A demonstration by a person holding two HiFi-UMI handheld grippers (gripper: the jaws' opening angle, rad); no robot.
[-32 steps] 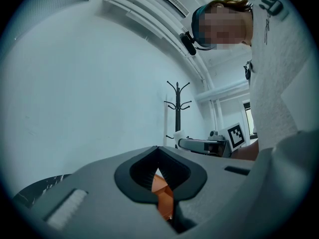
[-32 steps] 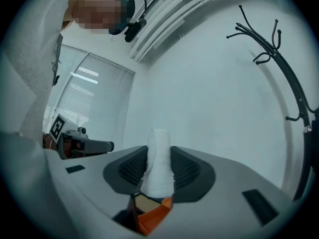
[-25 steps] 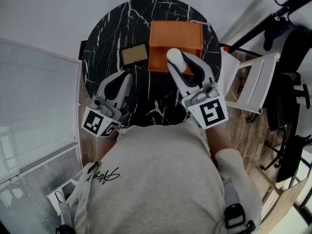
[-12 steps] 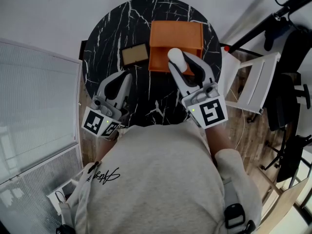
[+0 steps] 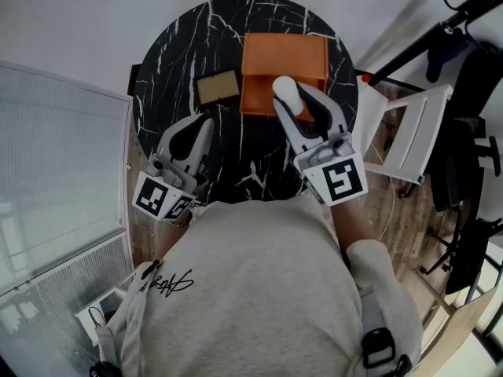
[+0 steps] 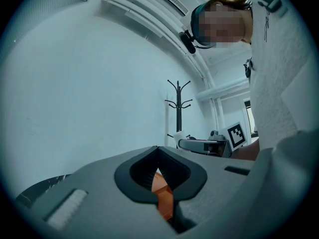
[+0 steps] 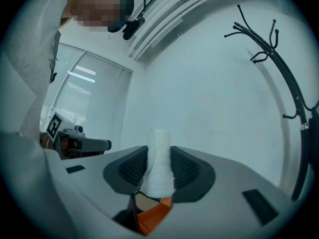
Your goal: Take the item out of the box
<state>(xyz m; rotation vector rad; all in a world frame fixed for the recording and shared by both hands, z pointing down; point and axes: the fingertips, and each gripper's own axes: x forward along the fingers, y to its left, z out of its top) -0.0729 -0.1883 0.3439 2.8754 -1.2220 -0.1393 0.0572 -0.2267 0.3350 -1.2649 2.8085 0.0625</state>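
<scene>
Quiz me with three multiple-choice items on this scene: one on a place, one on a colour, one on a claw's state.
1. The flat tan piece lies: A) left of the box B) inside it C) on top of it.
2. The box is: A) blue B) orange C) green.
3. The right claw is: A) open and empty B) shut on the white roll C) out of view.
Key: 1 A, head view shows it beside the box; 2 B, orange walls; 3 B, jaws press the roll.
</scene>
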